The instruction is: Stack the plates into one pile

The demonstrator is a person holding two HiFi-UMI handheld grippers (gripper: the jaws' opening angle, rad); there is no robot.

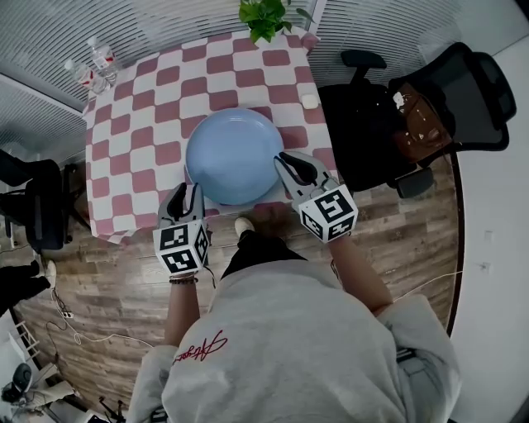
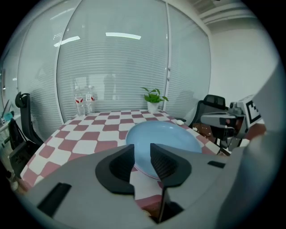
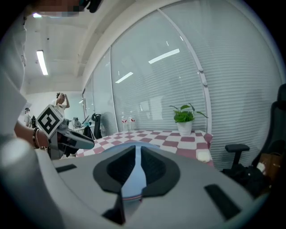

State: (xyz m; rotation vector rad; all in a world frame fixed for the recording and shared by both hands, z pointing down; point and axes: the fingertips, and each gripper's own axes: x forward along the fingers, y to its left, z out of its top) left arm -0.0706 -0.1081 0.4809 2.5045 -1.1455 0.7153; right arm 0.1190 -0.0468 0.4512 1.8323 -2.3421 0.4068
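Observation:
A large blue plate point(image 1: 234, 153) lies on the red-and-white checked table point(image 1: 132, 140), near its front edge. I cannot tell whether other plates lie under it. My left gripper point(image 1: 190, 192) is at the plate's near left rim. In the left gripper view its jaws point(image 2: 142, 150) stand apart, and the plate point(image 2: 165, 136) shows through the gap and beyond, with nothing pressed between the pads. My right gripper point(image 1: 291, 163) reaches over the plate's right rim. In the right gripper view point(image 3: 138, 152) only a narrow gap is left, and the blue plate point(image 3: 133, 179) shows through it.
Two water bottles point(image 1: 95, 66) stand at the table's far left corner and a potted plant point(image 1: 266, 16) at its far edge. A small white object point(image 1: 310, 102) lies near the right edge. A black office chair point(image 1: 446, 91) with a brown bag point(image 1: 421, 124) stands to the right.

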